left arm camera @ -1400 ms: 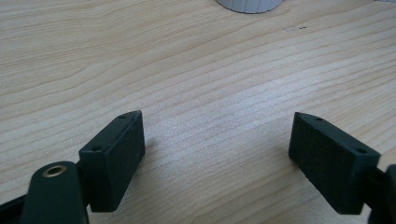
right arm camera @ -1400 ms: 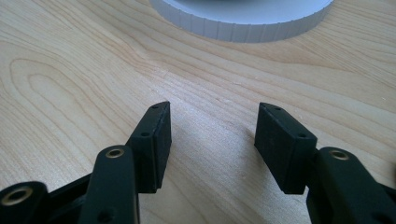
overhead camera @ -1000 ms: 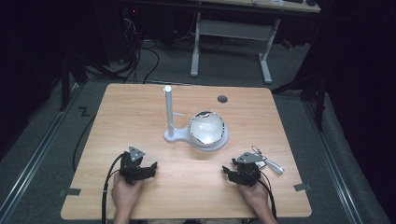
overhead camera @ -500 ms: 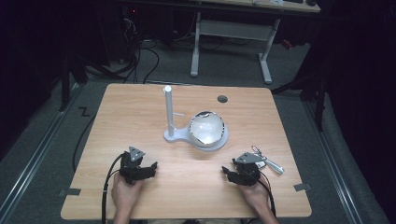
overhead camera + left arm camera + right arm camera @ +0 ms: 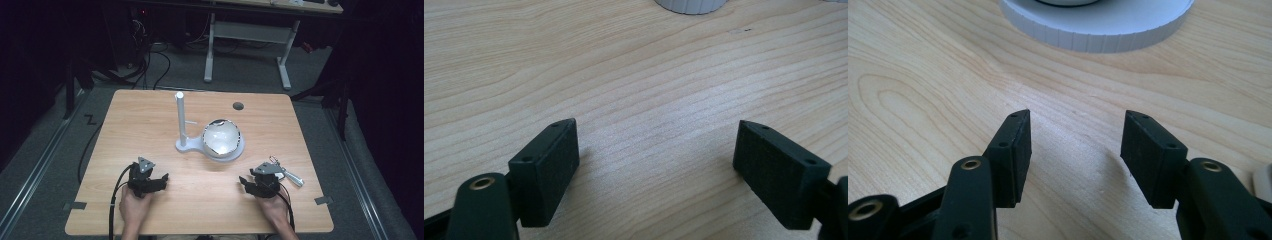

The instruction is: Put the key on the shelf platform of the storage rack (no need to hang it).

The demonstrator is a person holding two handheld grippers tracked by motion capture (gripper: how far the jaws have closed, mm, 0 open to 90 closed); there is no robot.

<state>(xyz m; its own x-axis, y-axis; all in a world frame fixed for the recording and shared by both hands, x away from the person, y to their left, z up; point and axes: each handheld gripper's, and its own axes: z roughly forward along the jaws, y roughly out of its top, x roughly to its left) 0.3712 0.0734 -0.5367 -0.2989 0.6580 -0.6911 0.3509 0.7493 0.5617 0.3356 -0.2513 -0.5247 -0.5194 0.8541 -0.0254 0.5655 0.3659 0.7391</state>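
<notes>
While two grippers rest apart, one stand (image 5: 200,145) holds one bowl (image 5: 221,138).

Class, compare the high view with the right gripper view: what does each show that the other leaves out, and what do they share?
High view alone: the white post on the stand, the shiny bowl, the keys, the left hand-held gripper and the table's hole. Right gripper view alone: a close look at the right hand-held gripper, its jaws apart with nothing between them. Shared: the wooden table and the stand's white round base.
</notes>
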